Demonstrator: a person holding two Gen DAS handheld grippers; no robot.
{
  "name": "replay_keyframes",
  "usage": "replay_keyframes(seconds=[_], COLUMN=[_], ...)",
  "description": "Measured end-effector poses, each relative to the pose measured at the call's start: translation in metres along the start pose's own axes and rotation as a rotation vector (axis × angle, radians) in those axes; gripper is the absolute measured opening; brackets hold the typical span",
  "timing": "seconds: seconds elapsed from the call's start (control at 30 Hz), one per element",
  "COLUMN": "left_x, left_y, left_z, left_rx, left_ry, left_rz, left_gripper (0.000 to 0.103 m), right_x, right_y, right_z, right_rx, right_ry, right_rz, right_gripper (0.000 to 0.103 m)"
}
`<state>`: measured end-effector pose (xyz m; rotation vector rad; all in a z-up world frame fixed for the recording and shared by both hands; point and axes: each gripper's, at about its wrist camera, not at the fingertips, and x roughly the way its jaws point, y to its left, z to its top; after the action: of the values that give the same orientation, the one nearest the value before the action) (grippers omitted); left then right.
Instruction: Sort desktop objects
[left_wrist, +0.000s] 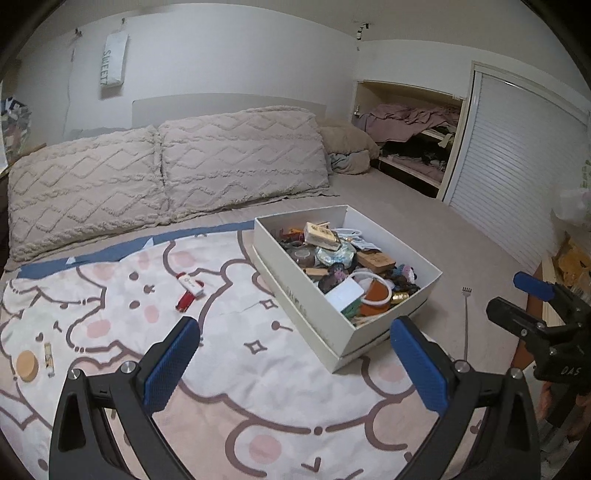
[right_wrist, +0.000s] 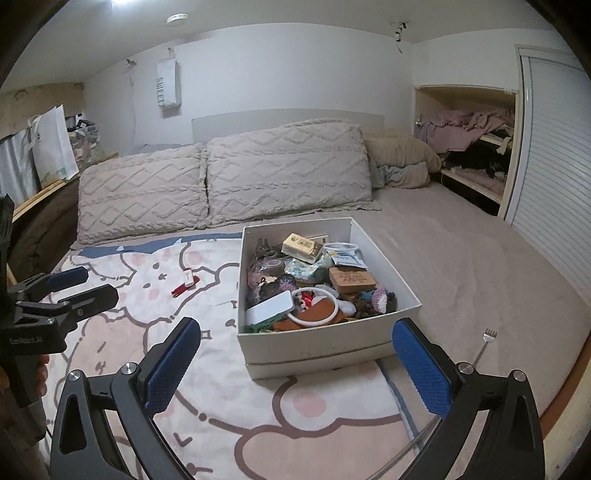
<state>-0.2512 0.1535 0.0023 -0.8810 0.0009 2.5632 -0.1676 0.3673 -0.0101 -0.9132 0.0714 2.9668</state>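
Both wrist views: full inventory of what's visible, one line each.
Box: 1, white, on the blanket, full of mixed small items.
Blanket: 1, pink-white cartoon print, spread on the bed.
USB stick: 1, white, on the blanket left of the box.
Lighter: 1, red, touching the USB stick.
Round lid: 1, tan, blanket's left edge.
Small tube: 1, pale, beside the lid.
Back scratcher: 1, metal, on the sheet right of the box.
Pillows: 2, beige, at the headboard.
Left gripper: black, blue pads, open.
Right gripper: same, open.
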Motion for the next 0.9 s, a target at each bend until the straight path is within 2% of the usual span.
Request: replay_keyframes(seconds=[0.2, 0.5, 0.9], left_x=[-0.015, -0.037, -0.039], left_y=[0.003, -0.003, -0.003], left_z=[-0.015, -0.03, -0.044], left_rx=[-0.014, 0.018, 0.004], left_ry=[-0.007, -0.033, -0.016], left_rz=[0.007, 0.031, 0.031], left_gripper=[0.103, 0.103, 0.103], right_x=[-0.009, -0.022, -0.028], right_y=[0.004, 0.009, 0.016], right_z=[-0.009, -0.021, -0.038], right_rx=[-0.002, 0.007, -0.003], right_ry=[0.004, 0.0, 0.015], right_rz=[0.009, 0.015, 0.011], right_gripper=[0.103, 0.103, 0.103])
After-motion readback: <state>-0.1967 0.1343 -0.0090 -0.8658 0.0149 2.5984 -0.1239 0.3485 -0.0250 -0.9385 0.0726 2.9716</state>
